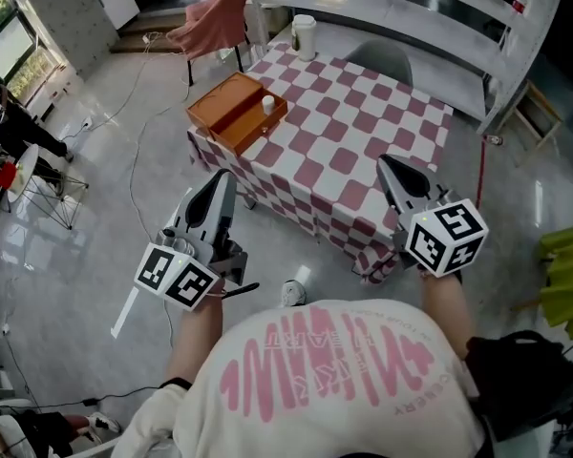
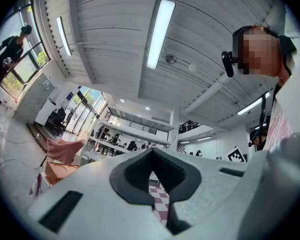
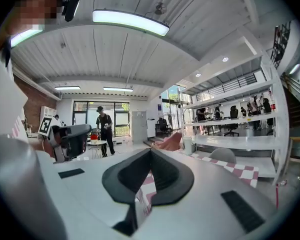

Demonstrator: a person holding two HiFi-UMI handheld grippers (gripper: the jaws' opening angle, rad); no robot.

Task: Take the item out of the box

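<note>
Left gripper (image 1: 223, 176) and right gripper (image 1: 385, 162) both closed on nothing, held short of the tabletop's (image 1: 363, 132) near edge (pre-reach, likely); white item (image 1: 267, 104) sits inside the orange box (image 1: 227, 113) at its left corner.

The small white item (image 1: 267, 104) in the orange box (image 1: 231, 111) is too small to identify. The right claw (image 1: 386, 166) covers part of the near edge of the counter (image 1: 363, 122). In the left gripper view, the left claw (image 2: 151, 151) hides most of the box and all but a sliver of the checked counter.
</note>
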